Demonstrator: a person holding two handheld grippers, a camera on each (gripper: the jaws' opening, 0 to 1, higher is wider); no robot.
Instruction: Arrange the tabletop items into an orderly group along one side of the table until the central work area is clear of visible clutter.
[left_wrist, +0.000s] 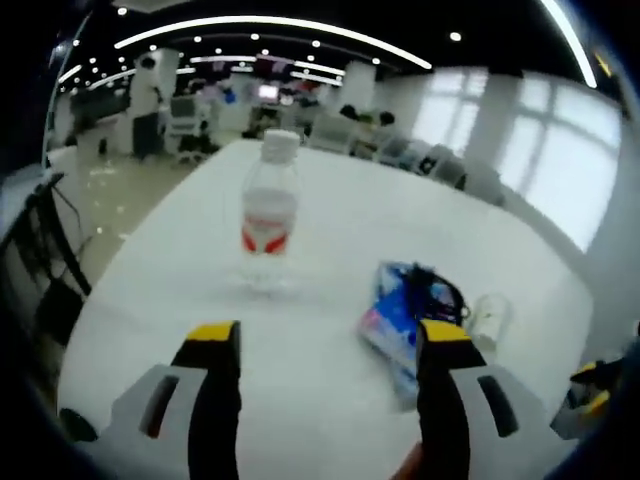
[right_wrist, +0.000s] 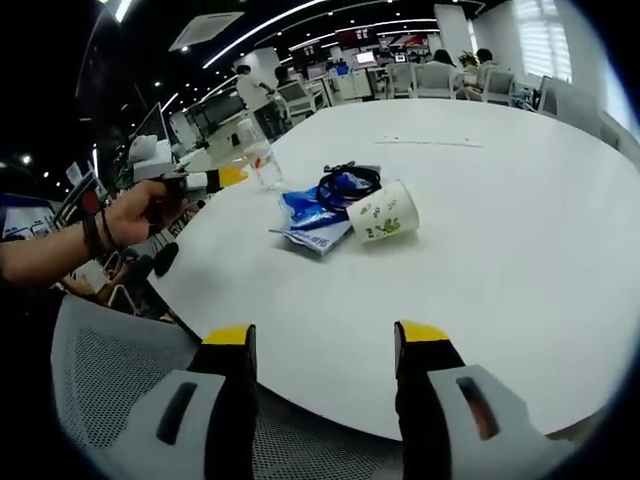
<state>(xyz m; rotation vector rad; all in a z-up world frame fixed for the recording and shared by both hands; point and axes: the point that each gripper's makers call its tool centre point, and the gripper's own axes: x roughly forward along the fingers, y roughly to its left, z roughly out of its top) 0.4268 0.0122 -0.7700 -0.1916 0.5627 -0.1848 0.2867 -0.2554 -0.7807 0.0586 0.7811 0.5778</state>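
Office space with ceiling lights, chairs and bright windows is ringing a big white table (right_wrist: 520, 230), and I am working over its near edge. Through the left gripper view I am watching my left gripper (left_wrist: 330, 345) hanging above the tabletop with its yellow-tipped jaws spread and nothing between them. A clear water bottle (left_wrist: 268, 210) with a white cap and red label is standing upright at about twelve o'clock from that gripper, apart from it. At two o'clock a blue packet (left_wrist: 395, 320) is lying flat with a black cable (left_wrist: 435, 285) coiled on top, and a paper cup (left_wrist: 488, 320) is lying on its side just beside them. Through the right gripper view my right gripper (right_wrist: 320, 345) is hovering at the table edge over a mesh chair back (right_wrist: 110, 360), jaws likewise spread and empty, with the packet, cable and cup clustered at twelve o'clock and the bottle farther off at eleven. A hand (right_wrist: 135, 215) is holding the left gripper at ten o'clock there. I judge that I am lining up the first pick, probably the bottle, since nothing looks grouped yet. Next I would be easing the left gripper forward, straddling the bottle low on its body, closing gently because thin plastic may buckle or tip, then carrying it to one side.
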